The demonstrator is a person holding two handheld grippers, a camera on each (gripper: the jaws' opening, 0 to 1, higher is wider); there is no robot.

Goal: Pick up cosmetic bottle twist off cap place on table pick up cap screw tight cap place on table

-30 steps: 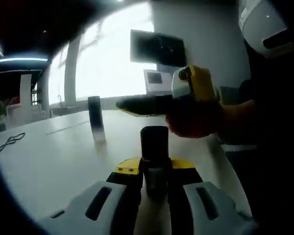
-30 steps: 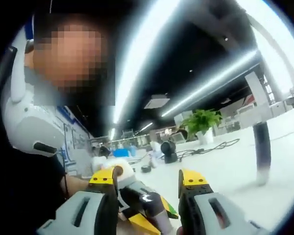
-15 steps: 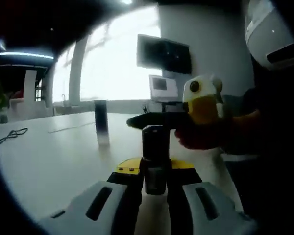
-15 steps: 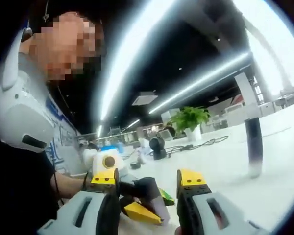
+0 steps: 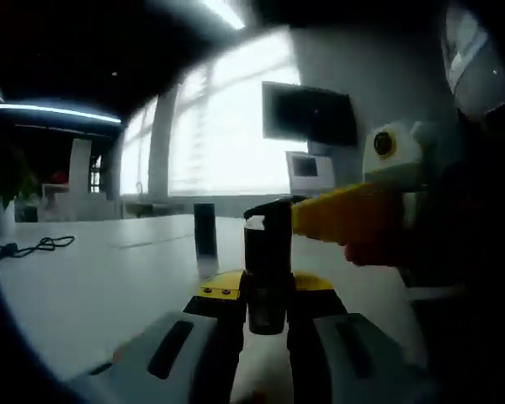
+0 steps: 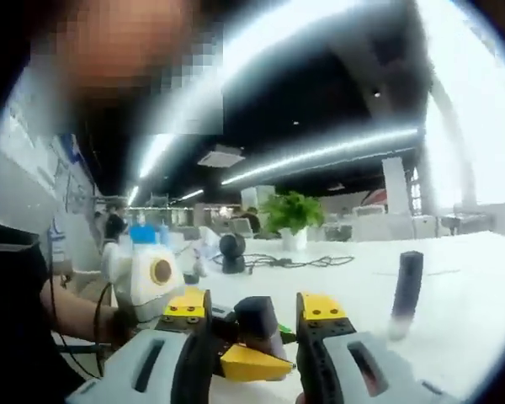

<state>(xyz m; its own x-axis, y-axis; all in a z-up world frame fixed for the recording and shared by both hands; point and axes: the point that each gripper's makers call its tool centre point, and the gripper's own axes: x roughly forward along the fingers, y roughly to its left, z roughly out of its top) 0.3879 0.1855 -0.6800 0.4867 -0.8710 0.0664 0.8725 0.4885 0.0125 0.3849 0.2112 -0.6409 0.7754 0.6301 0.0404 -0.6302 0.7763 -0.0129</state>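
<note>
In the left gripper view, a dark cable [image 5: 29, 247] lies far left on the white table [image 5: 93, 286], with big bright windows [image 5: 219, 126] behind. Farther right a slim dark bottle [image 5: 204, 240] stands upright on the table, well apart from both grippers. At bottom centre the left gripper [image 5: 268, 296] has its jaws pinched on a dark cap [image 5: 267, 252], which sticks up between the yellow fingertips. The right gripper [image 5: 273, 215] reaches in from the right, yellow and grey; its dark tip sits at the top of the cap, but whether it touches cannot be told, nor how its jaws stand from here. A dark monitor [image 5: 310, 114] hangs on the wall above a smaller screen [image 5: 308, 168], and a person's hand [image 5: 379, 248] holds the right gripper at the right edge. In the right gripper view, a person's sleeve [image 6: 17, 337] fills the left side, and next to it is the left gripper's white body [image 6: 147, 273]. At bottom centre the right gripper's jaws are spread, one on each side of the cap [image 6: 257, 320], with a gap visible at both sides; the left gripper's yellow tips [image 6: 248, 362] pinch the cap from below. Behind are a small black fan [image 6: 231, 252], a potted plant [image 6: 290, 215] and a cable [image 6: 311, 261] on the table. At right the bottle [image 6: 406, 286] stands upright on the table.
</note>
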